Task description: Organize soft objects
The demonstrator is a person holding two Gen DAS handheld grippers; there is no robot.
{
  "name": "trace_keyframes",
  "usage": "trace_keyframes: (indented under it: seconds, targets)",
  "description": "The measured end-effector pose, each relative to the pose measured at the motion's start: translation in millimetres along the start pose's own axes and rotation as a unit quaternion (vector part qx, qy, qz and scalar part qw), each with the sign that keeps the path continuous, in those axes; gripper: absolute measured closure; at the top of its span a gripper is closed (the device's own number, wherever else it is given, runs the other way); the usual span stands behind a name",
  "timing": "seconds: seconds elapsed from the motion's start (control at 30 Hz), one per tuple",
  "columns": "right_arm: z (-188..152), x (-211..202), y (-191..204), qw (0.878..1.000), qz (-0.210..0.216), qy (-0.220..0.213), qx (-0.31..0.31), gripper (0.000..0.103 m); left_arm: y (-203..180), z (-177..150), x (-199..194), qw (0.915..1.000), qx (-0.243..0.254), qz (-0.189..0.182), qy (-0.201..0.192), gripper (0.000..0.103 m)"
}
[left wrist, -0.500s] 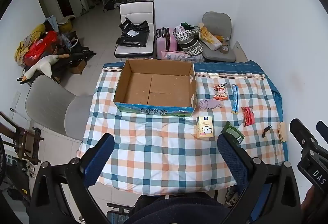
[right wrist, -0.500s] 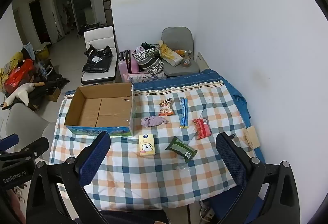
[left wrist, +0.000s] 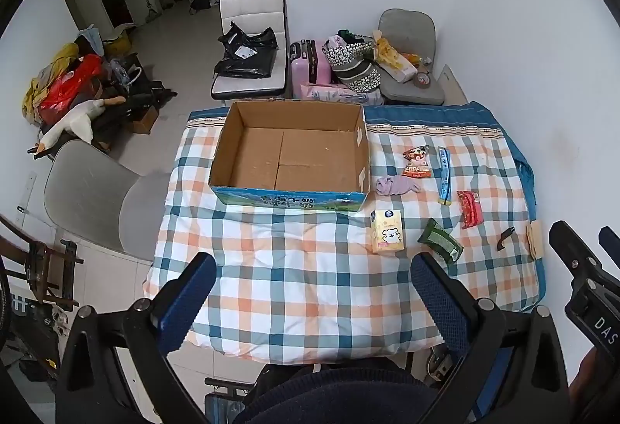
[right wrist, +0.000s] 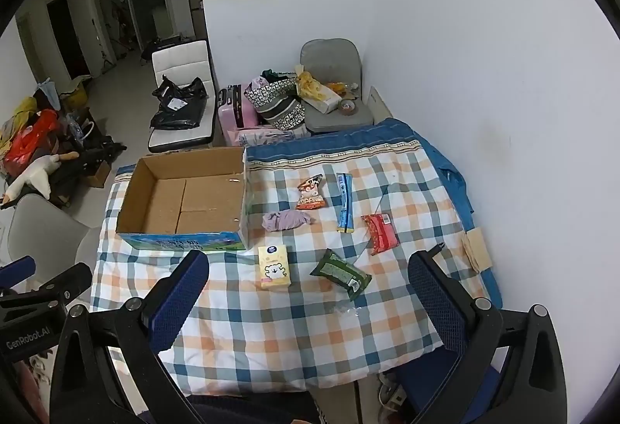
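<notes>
An empty open cardboard box (left wrist: 290, 156) (right wrist: 186, 199) stands at the back left of the checked table cover (left wrist: 294, 269). To its right lie a purple cloth (left wrist: 395, 186) (right wrist: 286, 219), a yellow tissue pack (left wrist: 386, 231) (right wrist: 274, 266), a green packet (left wrist: 441, 240) (right wrist: 341, 272), an orange snack bag (left wrist: 417, 162) (right wrist: 310, 192), a blue strip pack (left wrist: 444, 175) (right wrist: 344, 202) and a red packet (left wrist: 469, 209) (right wrist: 380, 233). My left gripper (left wrist: 314, 292) is open and empty above the near table edge. My right gripper (right wrist: 308, 292) is open and empty, near the green packet.
A small black clip (left wrist: 505, 238) and a tan card (left wrist: 535, 239) lie at the table's right edge by the white wall. A grey chair (left wrist: 89, 199) stands left of the table. Chairs, a pink suitcase (left wrist: 310, 67) and bags stand behind it.
</notes>
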State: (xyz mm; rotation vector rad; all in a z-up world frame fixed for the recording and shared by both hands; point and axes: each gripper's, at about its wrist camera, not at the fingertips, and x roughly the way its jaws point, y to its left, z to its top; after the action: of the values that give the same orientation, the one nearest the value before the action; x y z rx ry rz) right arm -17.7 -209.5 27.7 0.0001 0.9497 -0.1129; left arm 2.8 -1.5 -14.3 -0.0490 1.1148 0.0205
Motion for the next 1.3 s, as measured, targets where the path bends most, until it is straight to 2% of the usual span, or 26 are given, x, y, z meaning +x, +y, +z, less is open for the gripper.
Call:
trace_keyframes:
  seconds: [1.03,1.3]
  targets:
    - [9,1,-3,1.000,-0.005,-0.003,0.003,0.000,-5,12,7,1.0000,0.004,0.004,-0.004,0.000]
    - [11,-8,-5,1.000,-0.005,-0.013,0.002,0.000,4,17,-11,0.9995,-0.005,0.019,-0.027,0.000]
